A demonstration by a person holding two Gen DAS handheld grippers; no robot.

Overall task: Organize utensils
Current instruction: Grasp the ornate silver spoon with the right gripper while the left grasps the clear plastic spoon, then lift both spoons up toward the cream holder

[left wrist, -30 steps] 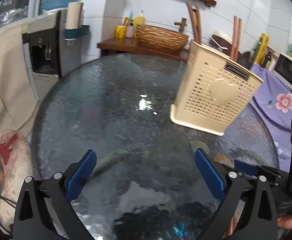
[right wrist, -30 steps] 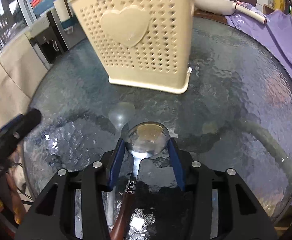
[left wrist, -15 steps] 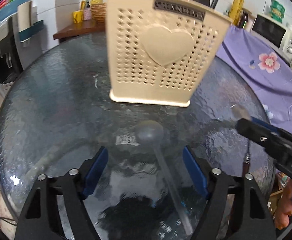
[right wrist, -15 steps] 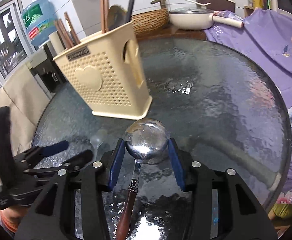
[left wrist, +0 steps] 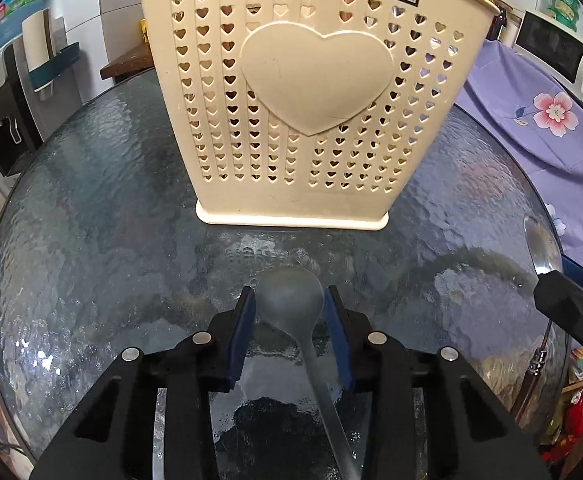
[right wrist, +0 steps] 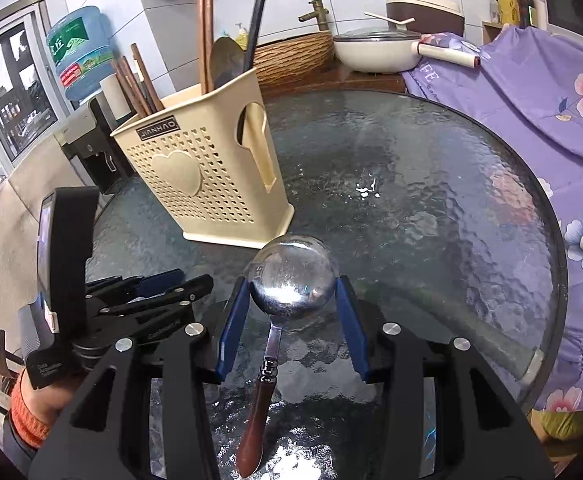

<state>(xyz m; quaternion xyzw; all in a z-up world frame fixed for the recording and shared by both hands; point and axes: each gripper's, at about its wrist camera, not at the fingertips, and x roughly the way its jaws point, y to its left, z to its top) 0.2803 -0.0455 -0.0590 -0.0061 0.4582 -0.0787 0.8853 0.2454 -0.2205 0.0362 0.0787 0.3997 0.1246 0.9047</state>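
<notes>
A cream perforated utensil holder [left wrist: 307, 112] with a heart on its front stands on the round glass table [left wrist: 91, 240]; it also shows in the right wrist view [right wrist: 207, 176], with several wooden handles and a spatula standing in it. My left gripper [left wrist: 289, 304] is shut on the bowl of a translucent grey spoon [left wrist: 291, 300], just in front of the holder. My right gripper [right wrist: 291, 292] is shut on the bowl of a metal spoon [right wrist: 293, 280] with a brown wooden handle, held above the table to the right of the holder. The left gripper also shows in the right wrist view [right wrist: 163, 288].
A purple floral cloth [right wrist: 531, 92] covers the counter to the right. A white pan [right wrist: 375, 50] and a wicker basket [right wrist: 295, 56] stand behind the table. A water dispenser [left wrist: 7, 92] stands at the left.
My left gripper has swung toward the holder, moved closer and shut on the grey spoon. My right gripper has lifted the metal spoon and drawn back from the holder.
</notes>
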